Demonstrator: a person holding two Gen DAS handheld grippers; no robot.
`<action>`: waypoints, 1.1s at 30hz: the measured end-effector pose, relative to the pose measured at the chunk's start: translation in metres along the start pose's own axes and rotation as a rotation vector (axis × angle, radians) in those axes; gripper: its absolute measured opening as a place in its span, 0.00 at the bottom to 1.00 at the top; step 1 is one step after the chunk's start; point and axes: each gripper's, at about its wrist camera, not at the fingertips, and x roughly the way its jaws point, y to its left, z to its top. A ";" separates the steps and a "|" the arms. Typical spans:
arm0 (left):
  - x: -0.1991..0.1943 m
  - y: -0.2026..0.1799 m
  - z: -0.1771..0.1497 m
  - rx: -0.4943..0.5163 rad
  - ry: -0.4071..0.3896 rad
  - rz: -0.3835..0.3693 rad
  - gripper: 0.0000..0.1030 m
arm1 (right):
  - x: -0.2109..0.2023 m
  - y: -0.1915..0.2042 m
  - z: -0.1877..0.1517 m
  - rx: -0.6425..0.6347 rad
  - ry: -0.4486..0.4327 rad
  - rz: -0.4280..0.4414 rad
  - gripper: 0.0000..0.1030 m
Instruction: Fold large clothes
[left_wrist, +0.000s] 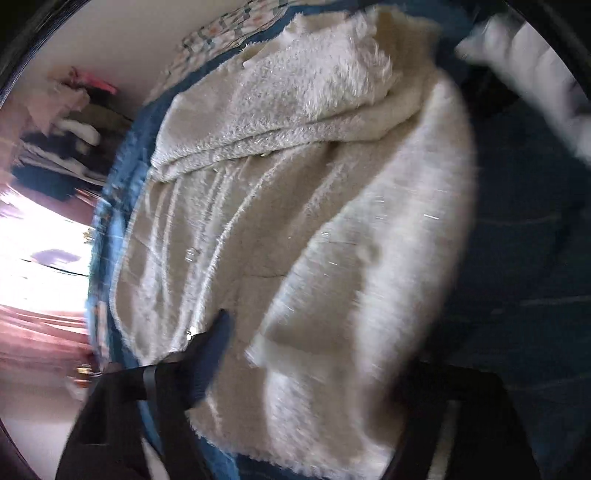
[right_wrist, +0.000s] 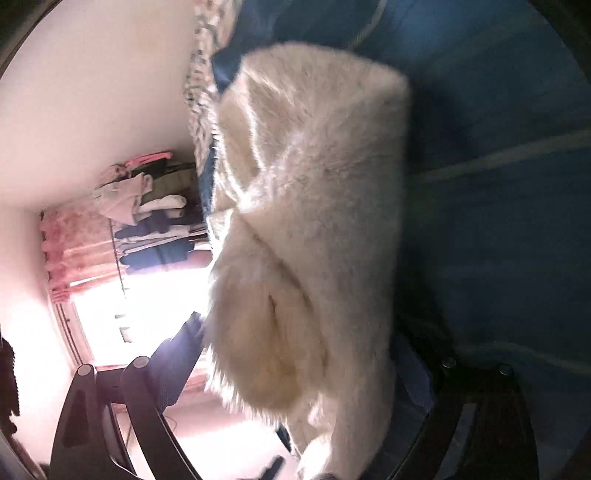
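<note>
A large cream fuzzy coat (left_wrist: 295, 206) lies on a blue bed cover (left_wrist: 524, 258), one sleeve folded across its upper part. My left gripper (left_wrist: 306, 354) is over the coat's lower part; one dark finger (left_wrist: 214, 343) rests on the fabric, the other is hidden under a fold, so the grip is unclear. In the right wrist view the coat (right_wrist: 306, 221) is bunched between my right gripper's (right_wrist: 295, 343) fingers (right_wrist: 184, 339), which hold it raised over the blue cover (right_wrist: 498, 184).
A patterned pillow (left_wrist: 221, 33) lies at the bed's head by the white wall. A rack of hanging clothes (right_wrist: 155, 210) and pink curtains (right_wrist: 70, 243) stand beside a bright window (right_wrist: 147, 295). A white object (left_wrist: 528, 66) blurs at the left view's upper right.
</note>
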 end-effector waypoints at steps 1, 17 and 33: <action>-0.004 0.004 0.000 -0.009 -0.006 -0.027 0.46 | 0.006 0.002 -0.001 0.013 0.011 -0.027 0.93; -0.031 0.130 0.013 -0.201 -0.037 -0.332 0.12 | 0.044 0.157 -0.046 -0.088 -0.070 -0.364 0.22; 0.046 0.311 0.007 -0.395 -0.013 -0.369 0.11 | 0.219 0.282 -0.051 -0.128 -0.047 -0.514 0.21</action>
